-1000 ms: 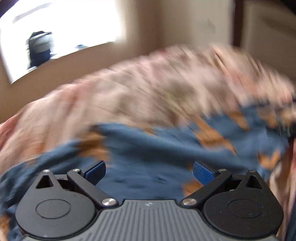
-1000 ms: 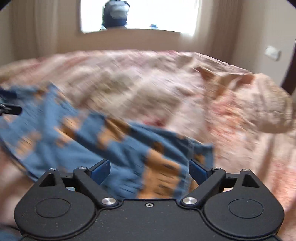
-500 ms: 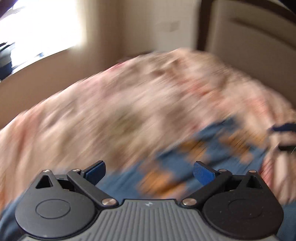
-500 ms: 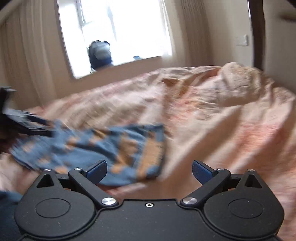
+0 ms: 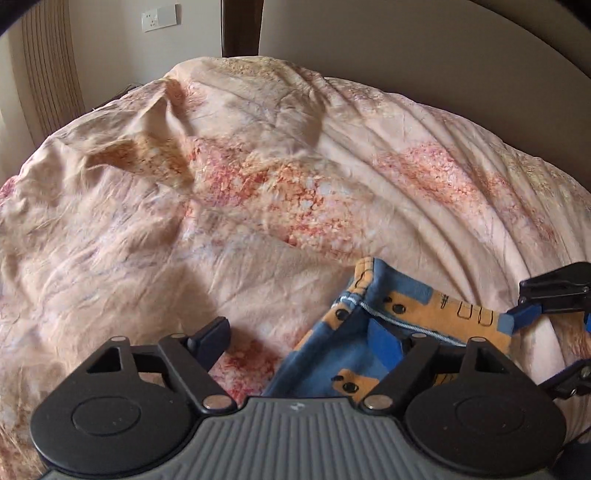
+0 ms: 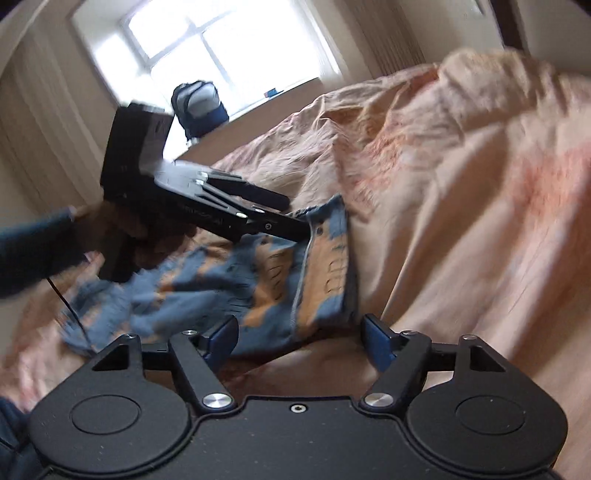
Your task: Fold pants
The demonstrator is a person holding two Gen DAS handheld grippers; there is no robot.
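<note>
Small blue pants with orange patches (image 5: 373,332) lie crumpled on the peach bedcover (image 5: 258,184). My left gripper (image 5: 299,339) is open over the pants' left edge, its right finger above the cloth, and holds nothing. In the right wrist view the pants (image 6: 280,280) lie just ahead of my right gripper (image 6: 301,338), which is open and empty at their near hem. The left gripper (image 6: 236,210) shows there above the pants' far edge. The right gripper's blue fingertip (image 5: 517,317) shows at the pants' right side in the left wrist view.
The wrinkled bedcover has raised folds at the far left (image 5: 162,122). A dark headboard post (image 5: 240,26) and a wall socket (image 5: 159,16) stand behind the bed. A window (image 6: 221,48) with a backpack (image 6: 197,107) on its sill is beyond the bed.
Both grippers have swung around towards the pants' end and now sit at opposite sides of it. Both stayed open. The pants now lie bunched rather than spread out.
</note>
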